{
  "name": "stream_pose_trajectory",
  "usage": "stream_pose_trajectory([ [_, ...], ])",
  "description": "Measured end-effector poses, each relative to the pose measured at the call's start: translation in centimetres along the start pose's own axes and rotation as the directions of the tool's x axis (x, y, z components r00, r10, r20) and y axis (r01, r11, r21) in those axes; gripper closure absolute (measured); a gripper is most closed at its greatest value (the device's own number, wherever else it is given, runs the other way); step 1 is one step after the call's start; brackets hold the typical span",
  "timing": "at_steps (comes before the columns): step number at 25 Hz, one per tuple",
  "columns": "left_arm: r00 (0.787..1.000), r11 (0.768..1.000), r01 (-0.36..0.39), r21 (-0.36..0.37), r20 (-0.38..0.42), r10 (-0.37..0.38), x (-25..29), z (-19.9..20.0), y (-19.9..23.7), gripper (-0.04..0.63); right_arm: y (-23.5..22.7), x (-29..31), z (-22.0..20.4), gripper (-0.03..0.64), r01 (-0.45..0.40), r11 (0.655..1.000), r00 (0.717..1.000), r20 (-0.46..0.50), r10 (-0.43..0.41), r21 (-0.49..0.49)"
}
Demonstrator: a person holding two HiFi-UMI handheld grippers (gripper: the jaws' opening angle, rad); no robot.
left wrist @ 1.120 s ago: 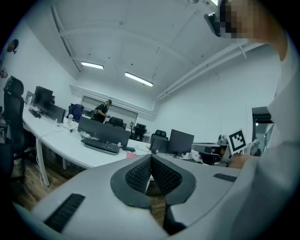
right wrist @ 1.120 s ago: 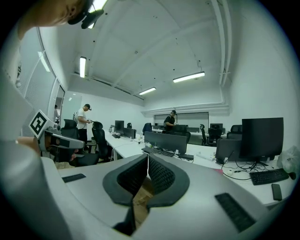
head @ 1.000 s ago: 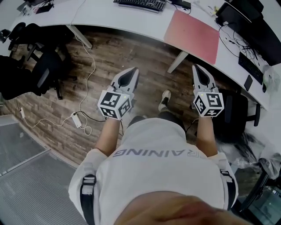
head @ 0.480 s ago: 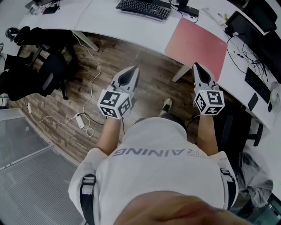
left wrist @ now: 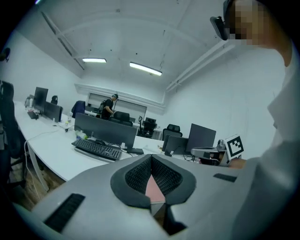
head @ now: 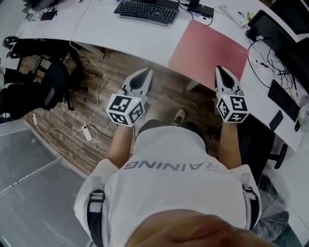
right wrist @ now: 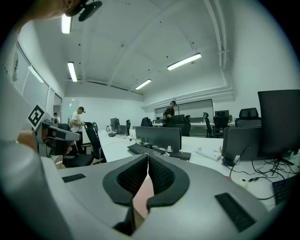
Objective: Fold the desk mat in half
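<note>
The pink desk mat lies flat and unfolded on the white desk, its near edge at the desk's front edge. Both grippers are held in the air in front of the desk and touch nothing. My left gripper is shut and empty, over the wooden floor to the left of the mat. My right gripper is shut and empty, its tip just short of the mat's near edge. A pink strip of the mat shows below the closed left gripper, and the mat also shows below the right gripper.
A black keyboard lies on the desk left of the mat. Monitors and tangled cables crowd the desk at the right. Black office chairs stand at the left and right. A power strip with cable lies on the floor.
The person has stepped closer to the desk. Both grippers now sit nearer the mat, the right tip almost at its edge. The jaws stayed shut.
</note>
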State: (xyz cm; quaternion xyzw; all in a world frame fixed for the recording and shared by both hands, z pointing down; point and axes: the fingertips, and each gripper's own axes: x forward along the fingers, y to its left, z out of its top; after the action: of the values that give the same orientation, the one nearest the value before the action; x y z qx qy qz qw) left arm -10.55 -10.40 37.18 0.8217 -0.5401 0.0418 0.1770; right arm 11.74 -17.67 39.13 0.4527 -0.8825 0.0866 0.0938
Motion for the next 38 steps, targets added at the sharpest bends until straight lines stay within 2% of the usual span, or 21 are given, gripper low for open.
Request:
stream_pose_trajectory([
  [3,0.999,0.999,0.032,-0.001,-0.026,-0.032,2.7,-0.3,-0.5,0.568,-2.7,0.5,-0.6,0.592,0.036,0.999,0.999,-0.02,-0.036,0.017],
  [7,0.996,0.998,0.067,-0.012,-0.05,-0.068,4.7,-0.3,0.5,0.568,-3.2,1.8,-1.5,0.592,0.06,0.998,0.997,-0.059,-0.058,0.028],
  [15,0.983,0.986,0.166,-0.034,-0.069,-0.168,7.1,0.6,6.2,0.568,1.0,7.1,-1.6,0.592,0.064,0.997,0.988,-0.138,-0.068,-0.033],
  [17,0.979,0.982,0.183,-0.036,-0.081,-0.186,7.3,0.3,8.2,0.568,2.4,8.9,-2.7,0.592,0.059,0.997,0.982,-0.179,-0.068,-0.056],
  [20,0.975,0.98,0.192,-0.058,-0.104,-0.197,7.5,-0.9,11.0,0.568,4.7,11.9,-5.1,0.587,0.026,0.99,0.961,-0.268,-0.064,-0.141],
  [24,0.971,0.978,0.187,-0.087,-0.131,-0.198,7.1,-2.6,12.8,0.568,7.6,15.2,-10.1,0.469,-0.078,0.972,0.911,-0.411,-0.021,-0.222],
  [30,0.977,0.984,0.143,-0.105,-0.143,-0.157,7.2,-3.4,13.6,0.568,9.3,17.6,-18.0,0.402,-0.265,0.908,0.802,-0.597,0.021,-0.324],
  [35,0.98,0.987,0.095,-0.131,-0.16,-0.115,7.1,-4.5,12.9,0.568,10.1,19.5,-22.7,0.382,-0.399,0.831,0.735,-0.677,0.038,-0.387],
  [38,0.98,0.987,0.048,-0.153,-0.184,-0.077,6.7,-5.8,12.9,0.568,11.1,20.6,-25.2,0.376,-0.481,0.77,0.695,-0.718,0.043,-0.42],
])
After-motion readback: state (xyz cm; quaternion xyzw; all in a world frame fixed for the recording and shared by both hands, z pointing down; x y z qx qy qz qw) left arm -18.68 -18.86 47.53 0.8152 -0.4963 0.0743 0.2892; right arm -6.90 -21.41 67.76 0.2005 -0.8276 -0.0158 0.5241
